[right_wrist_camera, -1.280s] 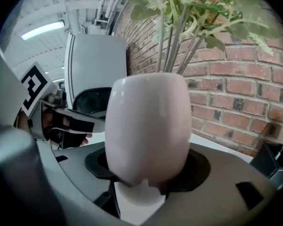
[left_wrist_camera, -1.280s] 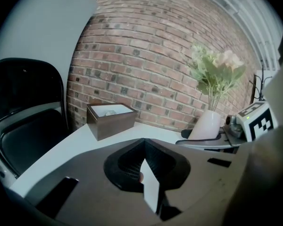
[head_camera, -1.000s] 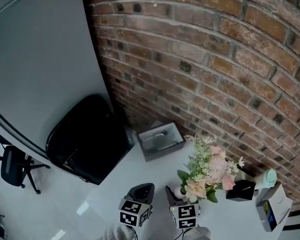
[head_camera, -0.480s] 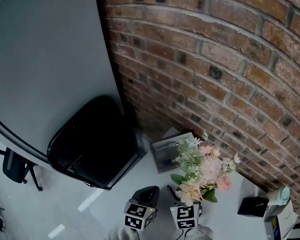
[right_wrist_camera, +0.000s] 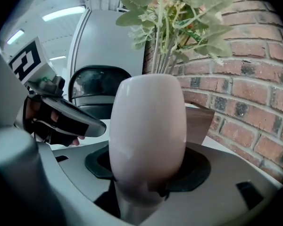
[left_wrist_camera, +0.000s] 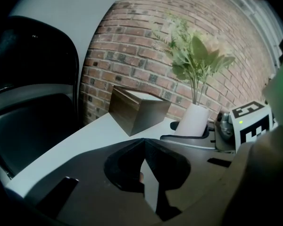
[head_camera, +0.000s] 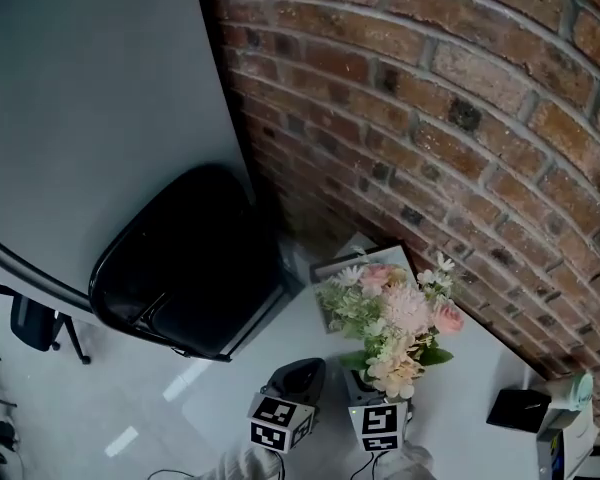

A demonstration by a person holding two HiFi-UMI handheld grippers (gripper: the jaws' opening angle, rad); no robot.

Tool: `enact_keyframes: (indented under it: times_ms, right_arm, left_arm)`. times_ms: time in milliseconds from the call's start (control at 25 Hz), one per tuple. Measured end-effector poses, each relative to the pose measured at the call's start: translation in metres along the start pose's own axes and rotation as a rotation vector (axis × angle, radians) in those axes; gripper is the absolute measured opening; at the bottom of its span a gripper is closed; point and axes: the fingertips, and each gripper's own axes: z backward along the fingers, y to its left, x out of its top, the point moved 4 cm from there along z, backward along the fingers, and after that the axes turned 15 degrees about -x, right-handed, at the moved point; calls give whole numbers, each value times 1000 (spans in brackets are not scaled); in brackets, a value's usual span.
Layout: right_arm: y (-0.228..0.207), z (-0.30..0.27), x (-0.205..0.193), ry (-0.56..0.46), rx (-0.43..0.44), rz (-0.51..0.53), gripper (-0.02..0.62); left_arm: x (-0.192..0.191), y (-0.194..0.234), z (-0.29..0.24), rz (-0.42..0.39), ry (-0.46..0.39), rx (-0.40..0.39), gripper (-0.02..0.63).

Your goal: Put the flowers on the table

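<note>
Up close, the counter [head_camera: 280, 340] is hemmed in by the brick wall [head_camera: 430, 118] along its far side. Its left edge runs diagonally just beside a black chair [head_camera: 185, 263]. A brown box [left_wrist_camera: 137, 109] sits at the far corner against the wall, near the flowers [head_camera: 395, 313]. Bare counter lies open left of the grippers. More lies to the right, between the bouquet and a small black item [head_camera: 520, 408].

The right gripper [right_wrist_camera: 148, 173] is clenched round the lower body of the white vase [right_wrist_camera: 148, 121], which stands upright with the flowers rising from it. Whether its base touches the counter cannot be told. The left gripper [left_wrist_camera: 144, 142], just beside it, has its jaws pressed together with nothing between them.
</note>
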Motion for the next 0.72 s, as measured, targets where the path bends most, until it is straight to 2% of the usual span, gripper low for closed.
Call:
enact_keyframes:
  times_ms: [360,720]
  right_arm:
    - [-5,4,-5,0,8,-71,252]
    - [-4,4,-8,-1,5,-87,252]
  left_arm:
    - [-5,1,1,11,2,9,5]
    - [-10,-7,2,12,9,3,6]
